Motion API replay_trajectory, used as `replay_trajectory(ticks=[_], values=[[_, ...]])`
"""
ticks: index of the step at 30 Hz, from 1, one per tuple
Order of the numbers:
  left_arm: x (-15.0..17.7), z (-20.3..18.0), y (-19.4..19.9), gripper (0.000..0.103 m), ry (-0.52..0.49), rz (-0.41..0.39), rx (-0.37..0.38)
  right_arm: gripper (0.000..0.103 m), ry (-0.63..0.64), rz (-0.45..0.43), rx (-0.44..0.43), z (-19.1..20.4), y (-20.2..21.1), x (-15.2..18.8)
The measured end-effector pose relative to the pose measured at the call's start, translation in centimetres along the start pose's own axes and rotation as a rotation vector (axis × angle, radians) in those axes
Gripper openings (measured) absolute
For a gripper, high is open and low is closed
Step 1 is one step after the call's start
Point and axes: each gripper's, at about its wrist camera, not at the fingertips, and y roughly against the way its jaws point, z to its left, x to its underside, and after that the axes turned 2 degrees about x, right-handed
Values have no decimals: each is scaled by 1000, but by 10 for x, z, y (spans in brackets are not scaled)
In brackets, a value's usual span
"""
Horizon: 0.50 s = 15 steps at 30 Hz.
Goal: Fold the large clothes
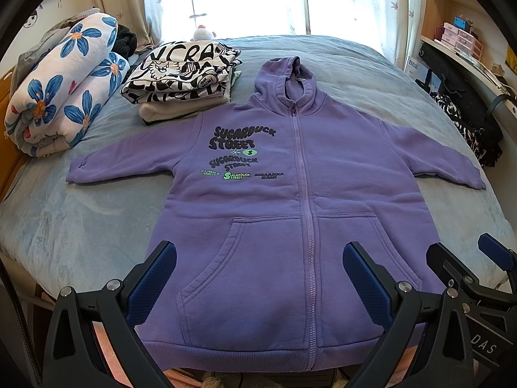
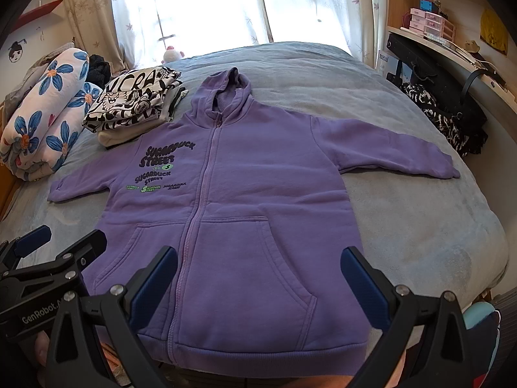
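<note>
Hovering over the hem, your left gripper [image 1: 258, 278] and right gripper [image 2: 258, 281] both gape wide, holding nothing. Your purple hoodie [image 1: 290, 200] lies flat on the bed [image 1: 80, 220] (zipped, sleeves spread), beside folded clothes [image 1: 181, 77].

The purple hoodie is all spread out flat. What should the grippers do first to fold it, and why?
Probably the left gripper should reach for the left sleeve: the hoodie lies flat, zipped, sleeves spread, and both grippers, right gripper included, are open, holding nothing.
</note>
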Motion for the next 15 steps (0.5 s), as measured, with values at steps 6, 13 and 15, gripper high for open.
replay_trajectory(ticks=[6,13,15], values=[[0,-1,0,102,-1,-1,-1,101,-1,1,-1,-1,1,1],[1,-1,0,102,-4,1,-3,101,-3,1,-3,-2,-1,0],[0,-1,0,102,-9,2,-7,101,-4,-1,-3,1,-2,2]])
